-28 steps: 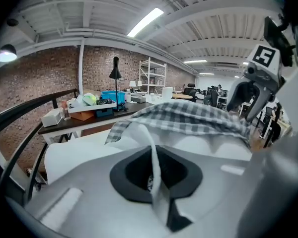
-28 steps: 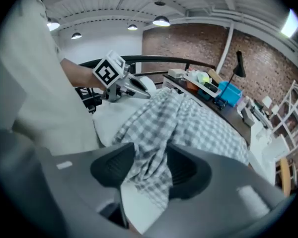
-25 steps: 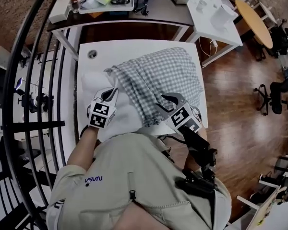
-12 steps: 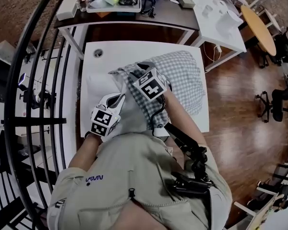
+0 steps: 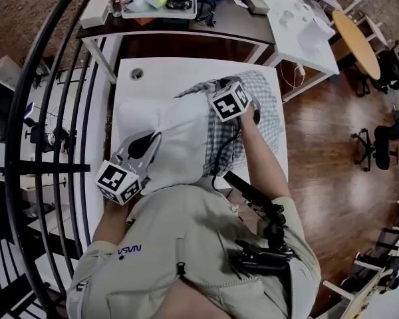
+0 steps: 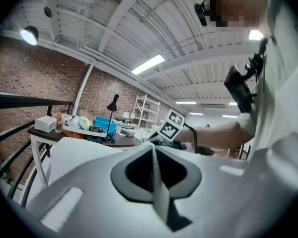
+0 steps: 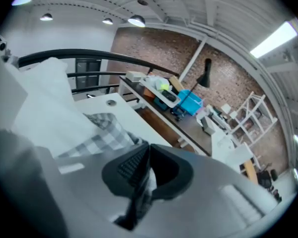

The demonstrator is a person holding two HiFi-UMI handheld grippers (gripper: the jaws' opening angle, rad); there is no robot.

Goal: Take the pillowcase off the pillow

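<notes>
**Both claws clamped: L on pillow, R on case**

L gripper [image 6: 152, 150]: jaws pressed together w/ a thin fold of white cloth from the pillow [image 5: 176, 138] pinched between them. In head view it holds the pillow's 8 o'clock corner, close to the person's torso, above the white table [image 5: 166, 72].

R gripper [image 7: 146, 155]: jaws have just closed, and checked fabric of the pillowcase [image 5: 259, 102] is caught between the pads. It sits at the pillow's 1 o'clock.

The pillow shows bare white over most of its length, on the table's near-left part. The pillowcase is bunched along the pillow's 3 o'clock side & spreads toward the table's right edge.

A dark desk [image 5: 206, 28] stands at 12 o'clock, beyond the table.
</notes>
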